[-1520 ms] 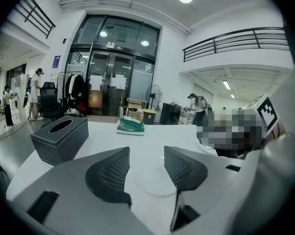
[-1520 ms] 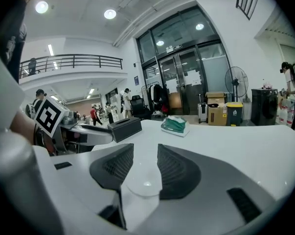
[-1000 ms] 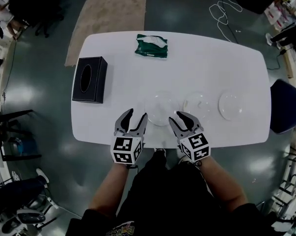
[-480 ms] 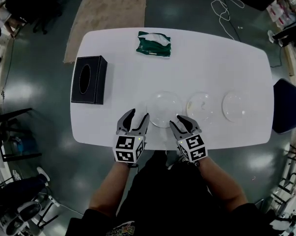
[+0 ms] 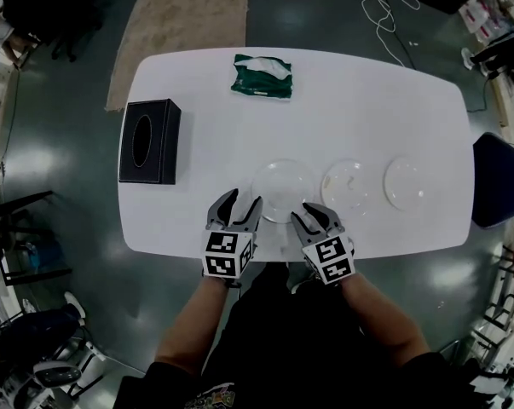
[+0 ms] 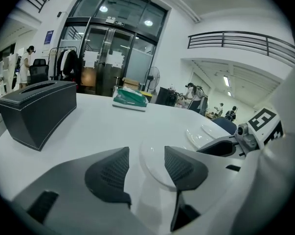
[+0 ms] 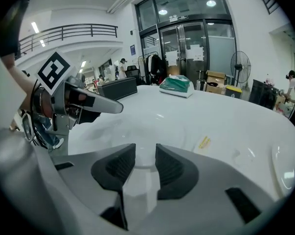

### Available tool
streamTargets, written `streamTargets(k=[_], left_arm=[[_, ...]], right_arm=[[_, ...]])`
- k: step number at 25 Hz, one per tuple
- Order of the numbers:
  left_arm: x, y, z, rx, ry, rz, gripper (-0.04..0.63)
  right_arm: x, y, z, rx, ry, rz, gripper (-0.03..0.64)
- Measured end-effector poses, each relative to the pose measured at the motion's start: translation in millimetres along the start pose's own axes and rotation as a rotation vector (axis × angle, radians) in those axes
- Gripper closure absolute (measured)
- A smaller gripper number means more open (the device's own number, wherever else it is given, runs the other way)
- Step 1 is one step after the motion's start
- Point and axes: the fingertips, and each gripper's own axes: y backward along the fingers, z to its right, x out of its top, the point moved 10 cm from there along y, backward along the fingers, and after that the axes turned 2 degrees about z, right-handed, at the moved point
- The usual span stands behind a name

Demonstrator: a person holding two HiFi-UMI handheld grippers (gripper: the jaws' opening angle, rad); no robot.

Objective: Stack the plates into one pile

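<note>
Likely stiff, light, slippery and breakable, the nearest plate [image 5: 282,190] wants pinching at its thin rim; the left claw [image 5: 244,199] gapes empty, and the right claw [image 5: 312,213] is closing, nothing between its pads yet.

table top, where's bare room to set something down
Widest bare patch: far right of the table, between the green packet and the plate row. A smaller one between the black tissue box and the left plate. Crowded: the near edge along that row.
</note>
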Motion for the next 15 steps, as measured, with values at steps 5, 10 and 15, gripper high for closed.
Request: streamTargets(k=[5, 10, 15], left_arm=[[-5.5, -11.5, 1.2, -0.024, 0.034, -0.034, 0.367], [-5.3, -21.4, 4.7, -0.059, 0.061, -0.058, 0.367], [-5.1, -28.2, 6.6, -0.076, 0.094, -0.071, 0.367]], right_arm=[[0.5, -1.8, 0.4, 0.0, -0.005, -0.008, 0.476], [4.7, -0.1, -0.1, 0.004, -0.019, -0.007, 0.48], [-4.2, -3.0, 4.6, -0.009, -0.005, -0.02, 0.48]])
